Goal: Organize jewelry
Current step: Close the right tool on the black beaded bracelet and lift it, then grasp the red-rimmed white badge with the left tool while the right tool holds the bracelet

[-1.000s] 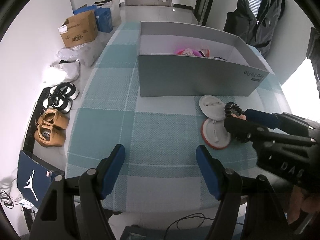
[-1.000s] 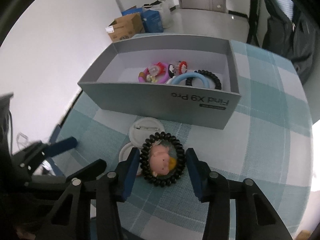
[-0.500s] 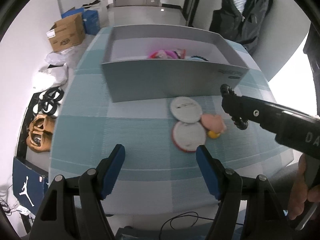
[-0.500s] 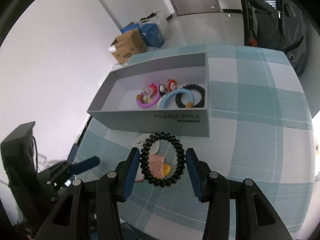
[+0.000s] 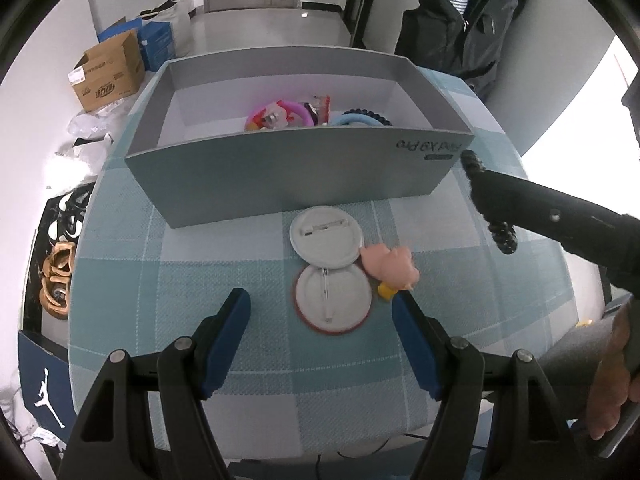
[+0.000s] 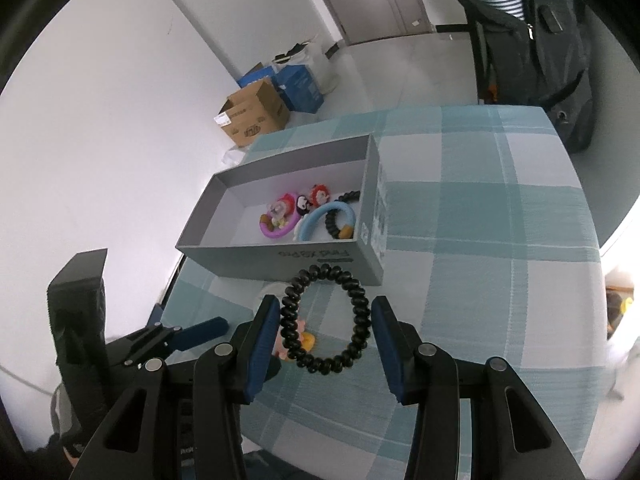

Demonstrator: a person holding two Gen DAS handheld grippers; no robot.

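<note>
Right claw pinches a black coil bracelet between its blue pads, the ring hanging clear above the checked surface, just short of the near wall of the grey box. Left claw is spread with nothing between its fingers, poised low over the surface near the two badges.

Largest first: the surface carries the box, which sits toward its far side with the open top facing up. Inside lie a pink ring, a blue ring, a second black bracelet and some small charms. Outside the box, close to its near wall, two round badges lie face down and touching: a white one nearer the box and a red-rimmed one nearer the left claw. A small pink pig rests touching them on their right.

The step in hand appears to be carrying the bracelet to the box. The next move calls for lifting it over the near wall, centring it above a bare patch of the floor inside, then parting the pads so it drops flat. The springy coil may cling to a pad, so the release should be wide. Badges and pig remain to be gathered, probably by the free left claw.
</note>
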